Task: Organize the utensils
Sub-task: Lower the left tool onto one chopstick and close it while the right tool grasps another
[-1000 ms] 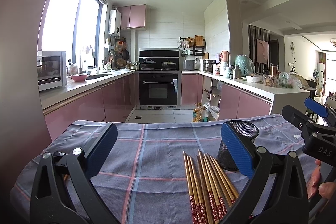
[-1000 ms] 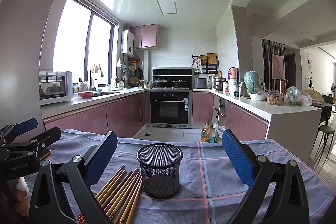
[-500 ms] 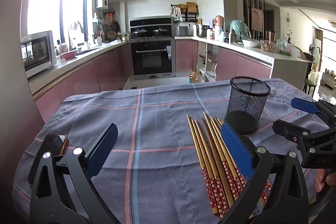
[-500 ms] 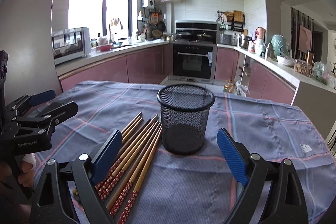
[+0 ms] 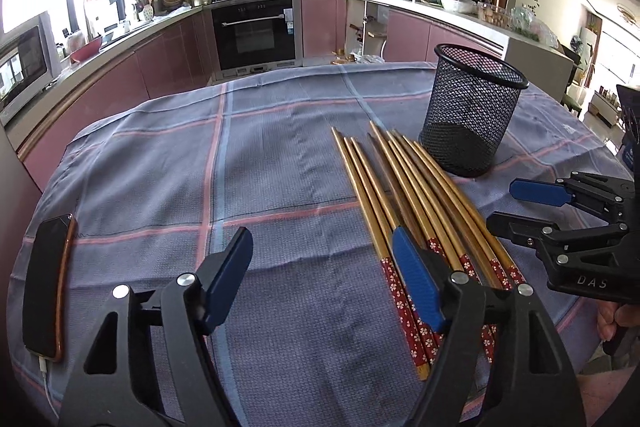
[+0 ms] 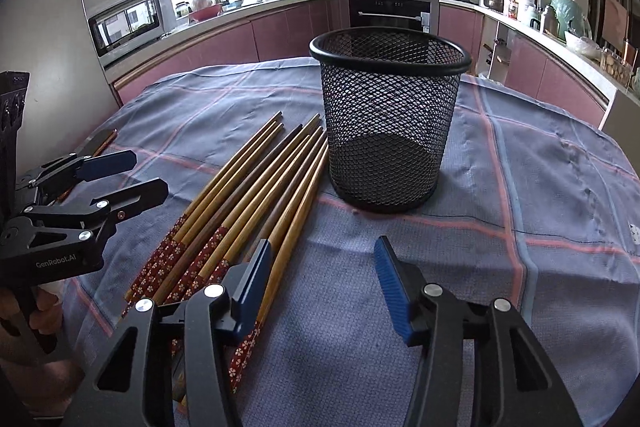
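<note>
Several wooden chopsticks (image 5: 416, 199) with red flowered ends lie side by side on the checked tablecloth (image 5: 260, 155); they also show in the right wrist view (image 6: 248, 199). An empty black mesh holder (image 5: 470, 111) stands upright just beyond their tips, and it shows in the right wrist view (image 6: 386, 123). My left gripper (image 5: 322, 261) is open and empty, low over the cloth, its right finger above the chopsticks' red ends. My right gripper (image 6: 322, 269) is open and empty, in front of the holder, its left finger over the rightmost chopsticks.
A phone (image 5: 46, 281) on a cable lies at the cloth's left edge. The right gripper (image 5: 524, 205) shows at the right of the left wrist view; the left gripper (image 6: 132, 177) shows at the left of the right wrist view. Kitchen counters and an oven stand behind.
Both grippers have tilted down and come lower toward the cloth, closer to the chopsticks and holder. Both stay open and empty.
</note>
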Demonstrator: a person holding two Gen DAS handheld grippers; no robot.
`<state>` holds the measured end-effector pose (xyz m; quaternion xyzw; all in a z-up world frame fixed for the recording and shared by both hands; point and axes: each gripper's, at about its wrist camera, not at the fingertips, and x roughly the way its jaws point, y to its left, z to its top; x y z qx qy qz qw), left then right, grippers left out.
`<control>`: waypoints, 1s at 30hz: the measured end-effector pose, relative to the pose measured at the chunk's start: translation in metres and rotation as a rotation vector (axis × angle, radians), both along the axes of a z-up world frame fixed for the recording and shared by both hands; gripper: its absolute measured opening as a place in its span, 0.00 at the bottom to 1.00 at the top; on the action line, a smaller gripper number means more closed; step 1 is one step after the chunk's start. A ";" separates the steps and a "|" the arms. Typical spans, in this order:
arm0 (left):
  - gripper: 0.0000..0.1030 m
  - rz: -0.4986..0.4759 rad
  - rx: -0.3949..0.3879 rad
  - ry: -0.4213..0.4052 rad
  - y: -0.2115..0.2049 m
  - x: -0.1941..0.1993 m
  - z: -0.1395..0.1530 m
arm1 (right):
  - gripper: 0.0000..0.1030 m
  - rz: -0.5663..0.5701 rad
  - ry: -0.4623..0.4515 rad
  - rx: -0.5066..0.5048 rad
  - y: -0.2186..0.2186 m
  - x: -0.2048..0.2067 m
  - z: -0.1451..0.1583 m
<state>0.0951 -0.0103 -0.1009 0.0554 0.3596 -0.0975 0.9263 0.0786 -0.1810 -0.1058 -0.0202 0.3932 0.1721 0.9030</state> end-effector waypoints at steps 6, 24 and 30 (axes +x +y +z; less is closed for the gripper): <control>0.65 -0.036 0.029 0.076 -0.010 0.014 -0.014 | 0.46 0.011 0.019 -0.005 0.001 0.003 0.001; 0.44 -0.072 -0.015 0.173 -0.021 0.063 -0.022 | 0.31 0.044 0.049 -0.061 0.009 0.022 0.000; 0.18 -0.074 -0.046 0.192 -0.026 0.075 -0.020 | 0.11 0.055 0.073 -0.002 0.004 0.025 0.000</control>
